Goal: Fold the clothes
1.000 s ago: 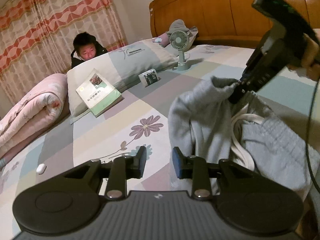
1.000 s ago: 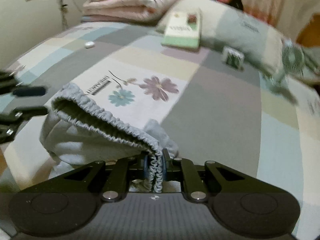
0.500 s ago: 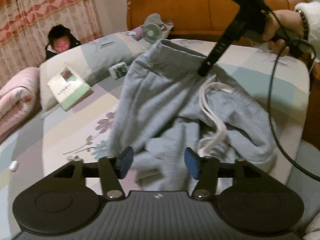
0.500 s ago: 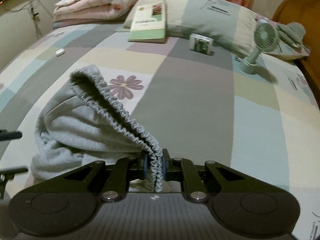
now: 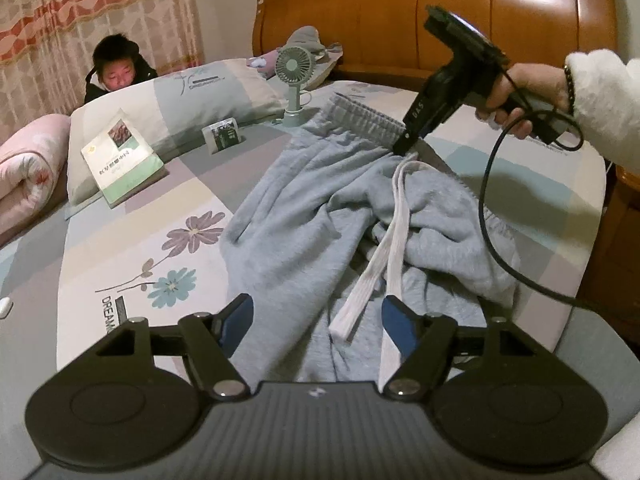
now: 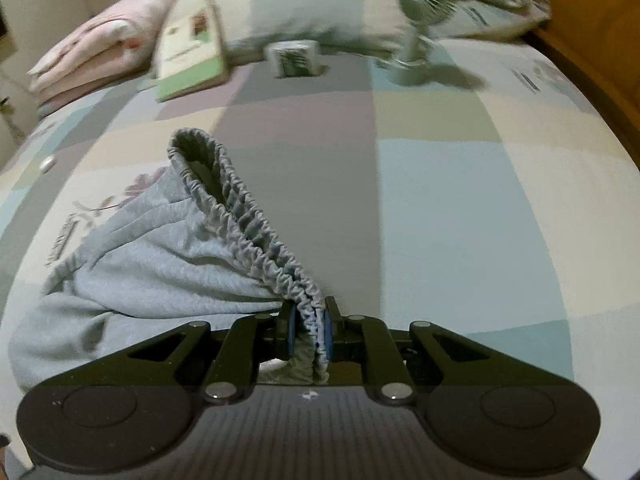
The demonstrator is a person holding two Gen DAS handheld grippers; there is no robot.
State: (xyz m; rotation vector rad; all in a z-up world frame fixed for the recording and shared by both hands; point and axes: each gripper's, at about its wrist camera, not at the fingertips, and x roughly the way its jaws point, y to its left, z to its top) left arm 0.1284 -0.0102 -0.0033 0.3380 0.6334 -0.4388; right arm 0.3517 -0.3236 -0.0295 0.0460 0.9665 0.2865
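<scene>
Grey sweatpants (image 5: 304,216) lie crumpled on the patchwork bedsheet (image 5: 120,264). My left gripper (image 5: 316,316) hovers low over their near part. Its jaws are opening, and the white drawstring (image 5: 384,256) hangs between the blue pads without being pressed. In the left wrist view my right gripper (image 5: 404,146), held by a hand in a white fleecy sleeve (image 5: 600,104), pinches the elastic waistband (image 5: 360,116) at the far side. In the right wrist view this gripper (image 6: 308,330) is shut on the gathered waistband (image 6: 248,224), and the rest of the sweatpants (image 6: 152,268) trail off to the left.
A pillow (image 5: 208,92), a green book (image 5: 120,156), a small box (image 5: 222,136) and a green desk fan (image 5: 294,80) sit near the wooden headboard (image 5: 440,16). A person (image 5: 118,68) is behind the pillow. A rolled pink quilt (image 5: 24,172) lies left. A black cable (image 5: 492,216) droops over the sweatpants.
The right gripper has drawn the waistband away toward the headboard, stretching the sweatpants out. The left jaws have spread much wider and now sit over the sweatpants and drawstring.
</scene>
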